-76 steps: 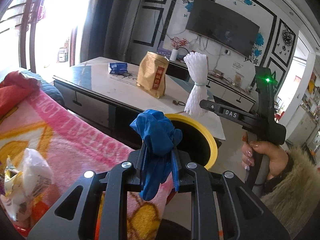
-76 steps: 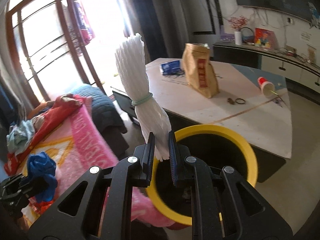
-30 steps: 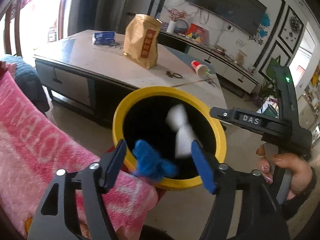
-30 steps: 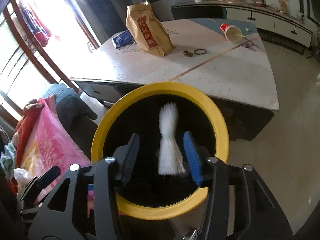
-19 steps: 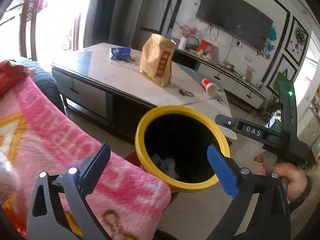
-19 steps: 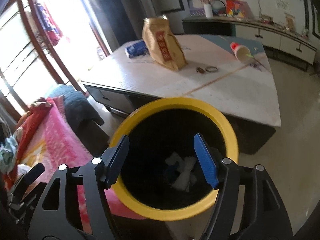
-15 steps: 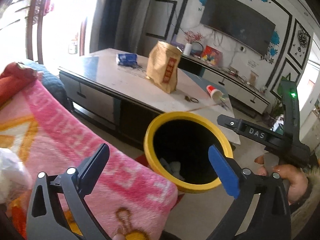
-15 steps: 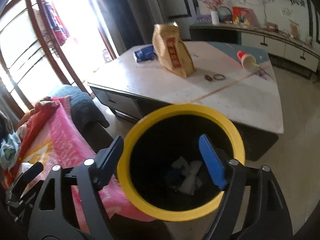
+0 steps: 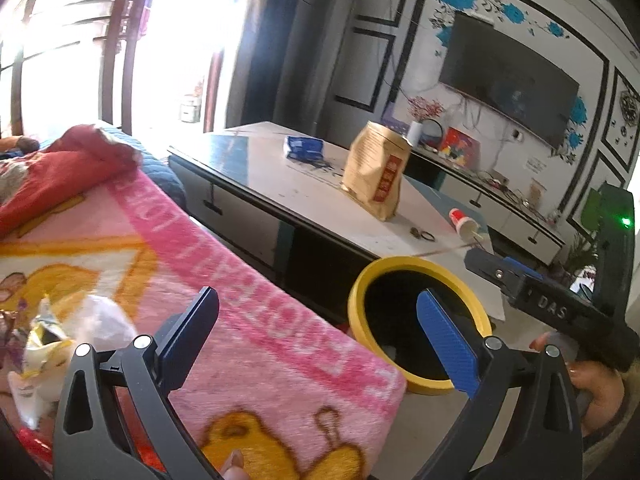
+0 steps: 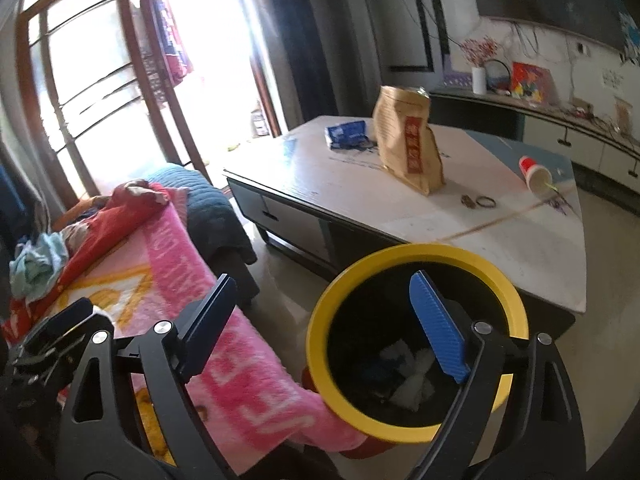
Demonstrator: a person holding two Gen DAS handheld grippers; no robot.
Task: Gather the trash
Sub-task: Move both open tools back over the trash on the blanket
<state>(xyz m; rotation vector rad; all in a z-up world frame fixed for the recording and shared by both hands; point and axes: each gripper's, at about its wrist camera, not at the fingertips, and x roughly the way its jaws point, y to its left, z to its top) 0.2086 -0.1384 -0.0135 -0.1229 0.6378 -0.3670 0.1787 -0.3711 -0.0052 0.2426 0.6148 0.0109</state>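
Both the left gripper [image 9: 316, 328] and the right gripper [image 10: 332, 320] are hanging released and empty near the yellow-rimmed trash bin [image 10: 400, 256] holding white scraps [image 10: 416, 376].

both black grippers, left [image 9: 318, 330] and right [image 10: 324, 320], gape wide with blue-padded fingers [image 10: 438, 326] holding nothing.

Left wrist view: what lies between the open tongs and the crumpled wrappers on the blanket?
Only bare pink blanket. The wrappers lie left of the left tongs, with nothing else between, as the left wrist view shows.
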